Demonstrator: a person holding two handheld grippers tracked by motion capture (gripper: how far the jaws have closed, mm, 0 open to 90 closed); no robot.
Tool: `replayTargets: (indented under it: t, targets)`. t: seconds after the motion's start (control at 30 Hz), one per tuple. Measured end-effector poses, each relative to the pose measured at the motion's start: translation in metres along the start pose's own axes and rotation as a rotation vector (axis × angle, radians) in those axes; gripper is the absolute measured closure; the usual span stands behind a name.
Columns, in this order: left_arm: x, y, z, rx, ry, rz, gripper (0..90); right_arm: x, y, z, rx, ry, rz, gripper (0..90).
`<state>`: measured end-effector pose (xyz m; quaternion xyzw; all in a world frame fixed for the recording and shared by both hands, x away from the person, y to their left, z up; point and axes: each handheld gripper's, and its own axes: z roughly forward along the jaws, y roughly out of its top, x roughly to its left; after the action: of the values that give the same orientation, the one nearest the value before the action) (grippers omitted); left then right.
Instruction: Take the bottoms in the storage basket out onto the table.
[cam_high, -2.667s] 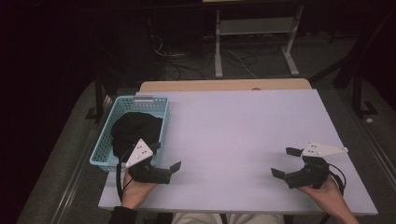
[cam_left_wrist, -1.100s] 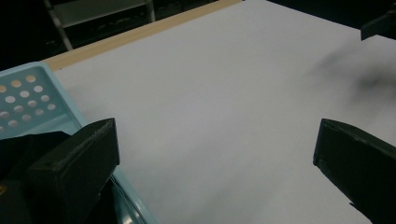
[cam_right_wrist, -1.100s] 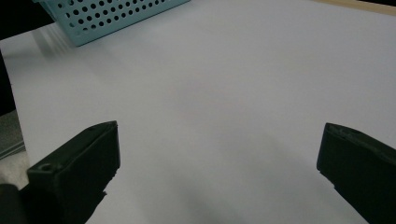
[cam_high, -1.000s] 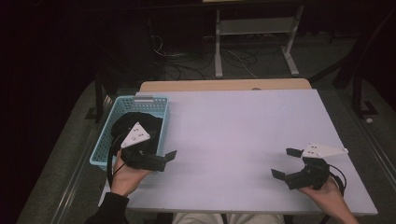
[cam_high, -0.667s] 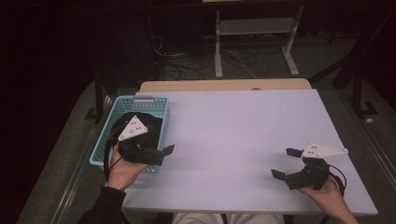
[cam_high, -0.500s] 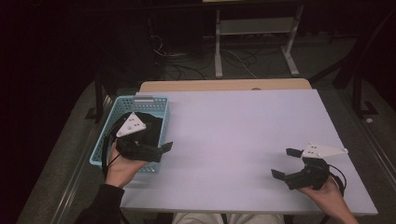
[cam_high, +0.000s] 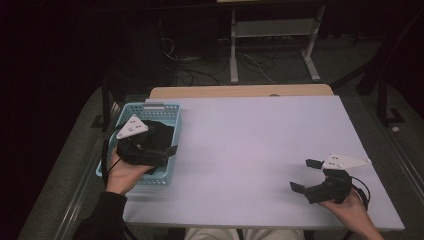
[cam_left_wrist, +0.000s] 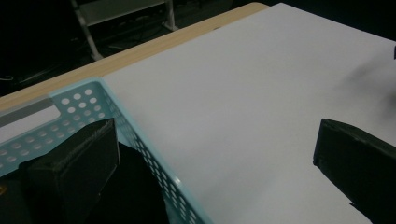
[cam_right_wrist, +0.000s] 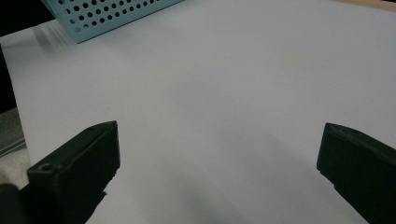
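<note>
My left gripper (cam_high: 159, 152) hangs over the blue basket (cam_high: 165, 107) at the counter's (cam_high: 260, 145) left edge — jaws wide apart, holding nothing, one jaw over the basket's inside, the other out over the counter. The basket's long axis runs from my side away toward the far edge. A dark cloth (cam_high: 159, 135) lies bundled inside it. My right gripper (cam_high: 306, 175) rests at the counter's near right corner — spread wide and empty, pointing left.
</note>
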<state>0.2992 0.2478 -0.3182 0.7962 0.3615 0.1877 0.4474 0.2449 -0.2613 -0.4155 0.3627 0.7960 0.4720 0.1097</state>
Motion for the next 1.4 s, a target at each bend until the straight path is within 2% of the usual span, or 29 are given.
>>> replayTargets:
  t: [0.17, 0.5, 0.73, 0.93, 1.4]
  targets:
    - [0.011, 0.001, -0.001, 0.006, 0.023, -0.016, 0.6, 0.0, 0.0, 0.0, 0.001, -0.001, 0.0, 0.0]
    - [0.025, 0.001, 0.0, 0.033, 0.057, -0.042, 0.6, -0.001, 0.0, 0.0, 0.0, -0.002, 0.001, 0.0]
    - [0.035, 0.003, 0.002, 0.034, 0.07, -0.063, 0.6, 0.0, 0.0, 0.0, 0.002, -0.001, 0.001, 0.0]
    - [0.045, 0.004, 0.003, 0.032, 0.091, -0.088, 0.6, -0.001, 0.0, 0.0, 0.003, -0.001, 0.001, 0.0]
    - [0.069, 0.0, 0.012, 0.075, 0.135, -0.153, 0.6, 0.0, 0.0, 0.001, 0.008, 0.0, -0.002, 0.0]
